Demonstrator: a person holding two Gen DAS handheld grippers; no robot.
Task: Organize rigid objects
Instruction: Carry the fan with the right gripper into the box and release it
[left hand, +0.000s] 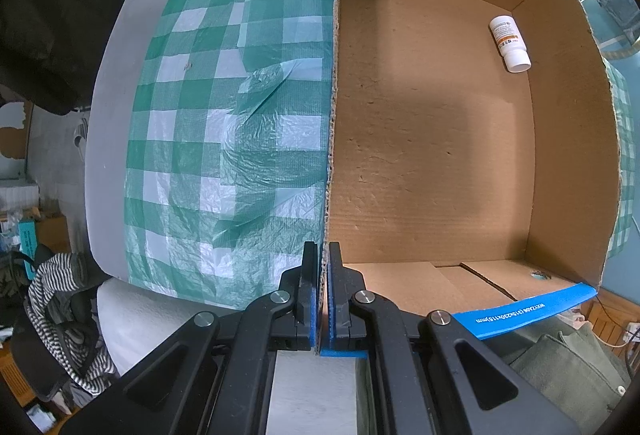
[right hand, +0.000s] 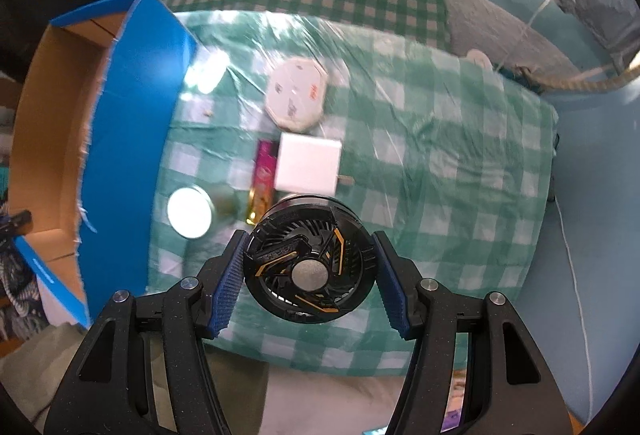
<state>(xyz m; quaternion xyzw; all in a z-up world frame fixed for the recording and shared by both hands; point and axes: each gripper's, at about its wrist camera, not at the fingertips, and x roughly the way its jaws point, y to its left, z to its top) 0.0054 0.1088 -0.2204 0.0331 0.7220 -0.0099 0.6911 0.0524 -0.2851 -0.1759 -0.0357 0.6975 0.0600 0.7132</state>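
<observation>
My left gripper [left hand: 324, 255] is shut on the near end of the cardboard box's left wall [left hand: 331, 139]. Inside the open box [left hand: 420, 155] a white pill bottle [left hand: 510, 43] lies on its side at the far right corner. In the right wrist view my right gripper [right hand: 309, 267] is shut on a round black fan with orange marks [right hand: 308, 263], held above the green checked cloth [right hand: 440, 175]. Below it on the cloth lie a white octagonal case [right hand: 296, 97], a white square block [right hand: 310, 165], a pink lighter [right hand: 264, 175] and a round silver tin [right hand: 190, 211].
The box with its blue outside wall [right hand: 132, 155] stands left of the items in the right wrist view. The cloth covers a white table [left hand: 112, 115]. Striped fabric [left hand: 60, 299] and olive fabric [left hand: 572, 367] lie at the near side. A cord [right hand: 572, 255] hangs at the right.
</observation>
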